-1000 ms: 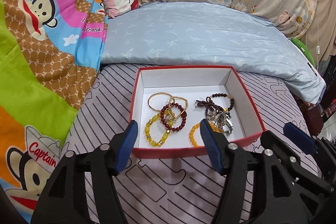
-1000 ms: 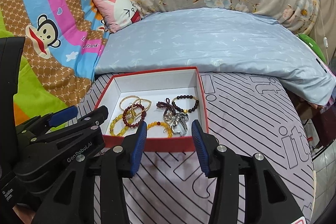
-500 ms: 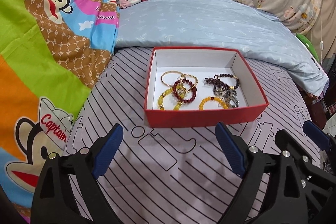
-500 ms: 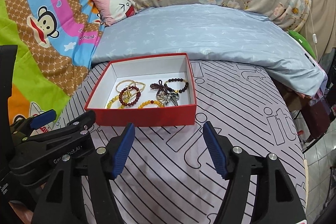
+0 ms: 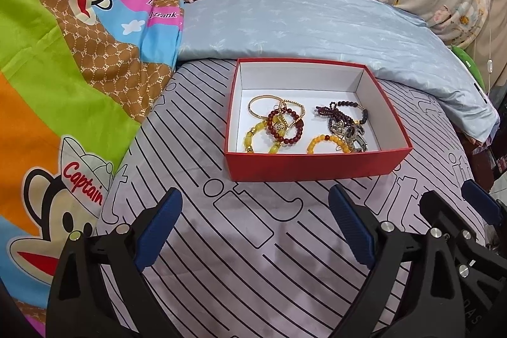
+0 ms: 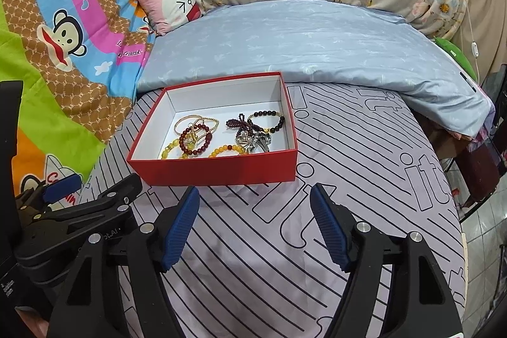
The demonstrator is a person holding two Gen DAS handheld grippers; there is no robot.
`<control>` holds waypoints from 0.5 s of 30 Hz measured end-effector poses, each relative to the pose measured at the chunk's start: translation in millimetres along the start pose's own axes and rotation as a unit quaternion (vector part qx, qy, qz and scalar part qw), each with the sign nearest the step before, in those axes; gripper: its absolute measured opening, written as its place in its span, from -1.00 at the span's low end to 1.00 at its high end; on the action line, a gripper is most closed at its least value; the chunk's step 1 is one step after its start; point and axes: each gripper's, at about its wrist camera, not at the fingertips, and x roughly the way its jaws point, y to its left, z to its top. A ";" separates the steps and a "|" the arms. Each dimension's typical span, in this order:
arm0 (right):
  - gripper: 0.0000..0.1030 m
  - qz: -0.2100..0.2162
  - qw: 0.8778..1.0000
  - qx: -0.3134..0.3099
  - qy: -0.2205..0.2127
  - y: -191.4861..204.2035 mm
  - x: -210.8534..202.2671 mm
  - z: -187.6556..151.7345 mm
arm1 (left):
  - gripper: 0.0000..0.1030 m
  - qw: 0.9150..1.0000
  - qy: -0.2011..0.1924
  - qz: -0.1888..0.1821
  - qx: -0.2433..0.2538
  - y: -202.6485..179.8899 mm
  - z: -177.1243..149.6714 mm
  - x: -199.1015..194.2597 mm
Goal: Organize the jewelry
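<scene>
On the striped lilac bedsheet (image 5: 259,243), seen from the left wrist, sits the red box (image 5: 317,167), open-topped with a white lining, square to the camera and just beyond the fingertips. All the jewelry lies loose on its floor toward the near wall: a thin gold bangle (image 5: 257,108), a dark red bead bracelet (image 5: 285,129) lying over a yellow bead bracelet (image 5: 258,137) on the left, and on the right a dark bead strand (image 5: 343,113), an orange bead bracelet (image 5: 328,141) and a silvery tangle (image 5: 355,138) whose pieces are too knotted to tell apart. Gathered in one container like this, the pieces look put away rather than waiting to be sorted, though that is only a judgement. The left gripper (image 5: 255,228) points down at the sheet short of the box, its blue pads wide apart; the jaws have just been opening and nothing lies between them. A pale blue quilt (image 5: 301,30) lies folded behind the box, with a cartoon monkey blanket (image 5: 63,68) at far left.

From the right wrist, the same red box (image 6: 221,168) appears turned slightly, its near wall just past the fingertips. The right gripper (image 6: 255,227) tilts downward over bare sheet, jaws parted somewhat less than the other's, also lately spreading and holding nothing. The left gripper's black frame (image 6: 79,220) shows at lower left, beside it and level with it, so both hands hang side by side, backed off from the box.
</scene>
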 end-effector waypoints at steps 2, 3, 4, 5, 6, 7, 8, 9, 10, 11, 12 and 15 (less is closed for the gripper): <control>0.38 0.000 1.000 0.001 0.002 0.2 2.5 0.0 | 0.77 1.000 0.003 0.002 0.000 0.1 0.1 2.0; 0.38 0.001 1.000 0.002 0.003 0.2 3.4 -0.3 | 0.77 1.000 0.005 0.001 0.000 0.1 0.2 3.1; 0.38 0.002 1.000 0.003 0.004 0.2 4.4 -0.6 | 0.77 1.000 0.006 0.001 -0.001 0.1 0.0 3.8; 0.38 0.002 1.000 0.004 0.005 -0.5 5.5 -1.0 | 0.77 1.000 0.007 0.002 0.000 0.5 0.1 4.8; 0.38 0.002 1.000 0.005 0.007 -0.4 6.2 -1.2 | 0.77 1.000 0.007 0.002 0.000 0.6 0.0 5.4; 0.38 0.002 1.000 0.005 0.007 -0.6 6.5 -1.3 | 0.76 1.000 0.007 0.002 0.000 1.0 0.0 6.0; 0.38 0.002 1.000 0.006 0.007 -0.8 6.8 -1.4 | 0.76 1.000 0.008 0.001 0.000 1.0 0.1 6.3; 0.38 0.002 1.000 0.005 0.007 -0.7 7.0 -1.3 | 0.76 1.000 0.008 0.001 0.000 1.1 0.2 6.4; 0.38 0.002 1.000 0.005 0.007 -0.9 7.0 -1.3 | 0.76 1.000 0.008 0.000 -0.001 1.4 0.8 6.7; 0.38 0.002 1.000 0.005 0.007 -1.0 7.1 -1.3 | 0.77 1.000 0.008 0.000 -0.001 1.4 0.9 6.9; 0.38 0.001 1.000 0.005 0.007 -0.8 7.3 -1.4 | 0.77 1.000 0.009 0.000 -0.001 1.2 0.9 6.6; 0.38 0.001 1.000 0.006 0.007 -0.9 6.9 -1.2 | 0.77 1.000 0.009 0.000 -0.001 0.7 1.2 6.5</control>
